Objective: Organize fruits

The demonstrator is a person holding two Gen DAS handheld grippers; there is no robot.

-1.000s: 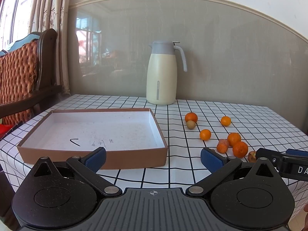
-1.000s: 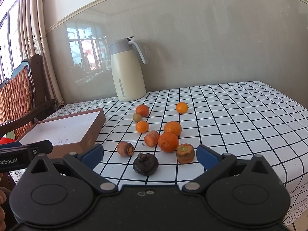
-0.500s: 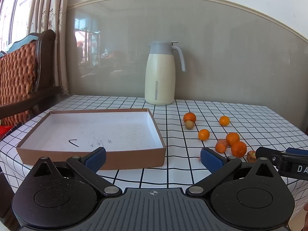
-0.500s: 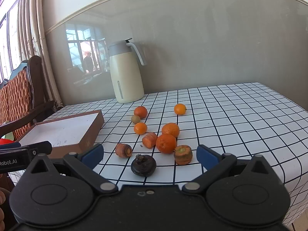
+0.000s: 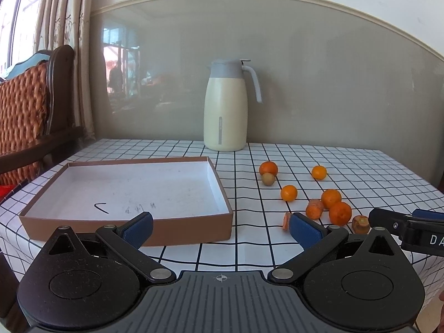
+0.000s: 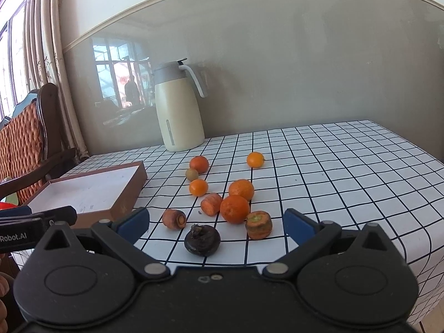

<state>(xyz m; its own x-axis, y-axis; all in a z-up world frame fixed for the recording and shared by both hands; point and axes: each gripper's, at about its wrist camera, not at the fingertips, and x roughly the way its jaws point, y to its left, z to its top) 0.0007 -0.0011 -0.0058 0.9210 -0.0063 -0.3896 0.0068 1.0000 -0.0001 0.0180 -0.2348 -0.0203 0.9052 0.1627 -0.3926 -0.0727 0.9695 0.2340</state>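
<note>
Several oranges lie loose on the checked tablecloth, among them a large orange in the cluster and a far small orange. Carrot chunks and a dark round fruit sit close to my right gripper, which stands open just before them with nothing held. A small brownish fruit rests beside another orange. My left gripper is open in front of the empty brown box. The same oranges appear to its right.
A cream thermos jug stands at the back of the table. A wooden chair with an orange cushion is on the left by the curtain. The table's front and right edges drop off close by.
Both grippers have shifted slightly; the jug and fruits sit a little further left in each view. Nothing was grasped and the jaws stay open.
</note>
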